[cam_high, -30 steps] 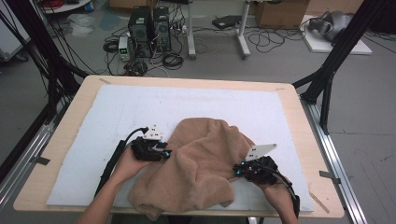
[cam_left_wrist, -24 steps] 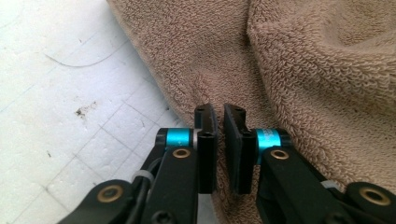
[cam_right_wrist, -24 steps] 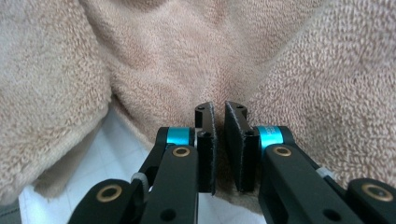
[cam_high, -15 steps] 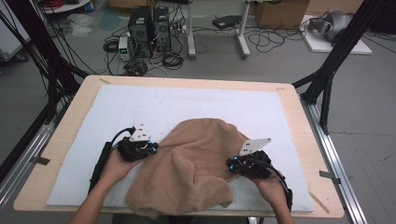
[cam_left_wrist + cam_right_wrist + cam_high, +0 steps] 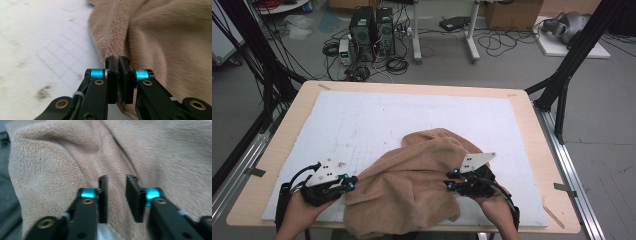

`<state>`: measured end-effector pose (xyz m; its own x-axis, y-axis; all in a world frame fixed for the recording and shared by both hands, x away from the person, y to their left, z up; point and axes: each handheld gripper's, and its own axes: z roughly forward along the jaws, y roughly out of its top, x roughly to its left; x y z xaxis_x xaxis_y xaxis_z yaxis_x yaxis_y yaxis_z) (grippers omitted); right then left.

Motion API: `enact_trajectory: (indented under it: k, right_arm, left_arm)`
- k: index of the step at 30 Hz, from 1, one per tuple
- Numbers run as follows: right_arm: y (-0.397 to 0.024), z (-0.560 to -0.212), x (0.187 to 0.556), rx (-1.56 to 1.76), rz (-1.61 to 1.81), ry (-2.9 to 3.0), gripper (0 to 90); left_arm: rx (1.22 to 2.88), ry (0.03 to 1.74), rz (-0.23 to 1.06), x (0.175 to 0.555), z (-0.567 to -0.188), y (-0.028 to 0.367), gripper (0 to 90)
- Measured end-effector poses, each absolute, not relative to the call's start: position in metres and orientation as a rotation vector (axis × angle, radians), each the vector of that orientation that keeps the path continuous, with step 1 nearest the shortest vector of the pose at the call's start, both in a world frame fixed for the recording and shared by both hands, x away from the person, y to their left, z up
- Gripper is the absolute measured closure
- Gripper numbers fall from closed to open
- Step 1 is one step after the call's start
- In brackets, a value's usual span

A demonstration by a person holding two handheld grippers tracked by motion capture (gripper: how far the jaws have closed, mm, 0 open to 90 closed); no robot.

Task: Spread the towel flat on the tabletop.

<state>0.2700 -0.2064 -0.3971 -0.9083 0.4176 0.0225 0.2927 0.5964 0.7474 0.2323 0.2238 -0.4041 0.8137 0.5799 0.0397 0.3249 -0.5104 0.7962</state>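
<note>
The one tan towel [image 5: 412, 185] lies crumpled on the near half of the white mat [image 5: 422, 120], bunched into a loose mound, and its lower edge hangs a little over the table's near rim. My left gripper [image 5: 348, 184] sits at the towel's left edge with its jaws pressed together on a thin fold of the cloth; in the left gripper view the pads [image 5: 113, 75] meet with the edge of the towel [image 5: 160, 45] pinched between them, bare mat [image 5: 42, 42] to one side. My right gripper [image 5: 451, 180] is at the towel's right side, pointing into the mound. Its jaws have just been opening, and in the right gripper view they stand narrowly apart with the pile of the towel [image 5: 155, 152] showing in the gap (I cannot tell whether the pads [image 5: 132, 197] are touching the cloth).

I count two grippers, one in each of my hands, and each carries one grey three-cornered plate [image 5: 324, 172] on top. Nothing else rests on the mat, which has faint pencil grid lines and a few dark smudges. The wooden table [image 5: 532, 125] frames it on all sides. Beyond the far edge, on the floor, stand two dark computer towers [image 5: 371, 25] amid a tangle of cables [image 5: 497, 42], with the black struts [image 5: 577, 55] of the frame rising at both sides.
</note>
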Motion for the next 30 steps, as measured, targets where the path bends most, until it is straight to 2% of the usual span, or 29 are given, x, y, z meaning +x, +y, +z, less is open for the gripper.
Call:
enact_trajectory:
  k: [4, 8, 10, 13, 15, 17, 19, 21, 24, 30]
  right_arm:
    - [-0.222, -0.393, 0.276, 0.704, 1.183, 2.597, 54.8]
    - [-0.232, -0.396, 0.289, 0.797, 1.183, 2.550, 47.3]
    - [-0.232, -0.404, 0.295, 0.822, 1.169, 2.560, 46.7]
    - [-0.227, -0.418, 0.302, 0.840, 1.134, 2.591, 46.6]
    - [-0.223, -0.425, 0.304, 0.844, 1.104, 2.604, 50.1]
    - [-0.219, -0.430, 0.304, 0.826, 1.077, 2.605, 58.0]
    - [-0.216, -0.433, 0.303, 0.793, 1.051, 2.605, 66.8]
    - [-0.215, -0.434, 0.304, 0.769, 1.053, 2.615, 75.1]
    - [-0.214, -0.431, 0.304, 0.739, 1.076, 2.645, 80.0]
    - [-0.202, -0.415, 0.305, 0.655, 1.172, 2.657, 80.7]
  left_arm:
    - [2.128, 0.603, 0.387, 0.246, -0.393, 0.210, 71.5]
    - [2.105, 0.607, 0.387, 0.281, -0.389, 0.191, 59.8]
    - [2.109, 0.613, 0.393, 0.298, -0.393, 0.180, 52.5]
    - [2.162, 0.620, 0.322, 0.318, -0.406, 0.164, 49.3]
    - [2.216, 0.635, 0.276, 0.328, -0.417, 0.156, 49.4]
    - [2.288, 0.643, 0.228, 0.333, -0.428, 0.151, 54.0]
    - [2.329, 0.634, 0.216, 0.334, -0.433, 0.149, 69.5]
    - [2.336, 0.609, 0.241, 0.330, -0.429, 0.150, 80.8]
    - [2.320, 0.596, 0.293, 0.318, -0.424, 0.158, 82.6]
    - [2.203, 0.667, 0.387, 0.297, -0.405, 0.196, 82.9]
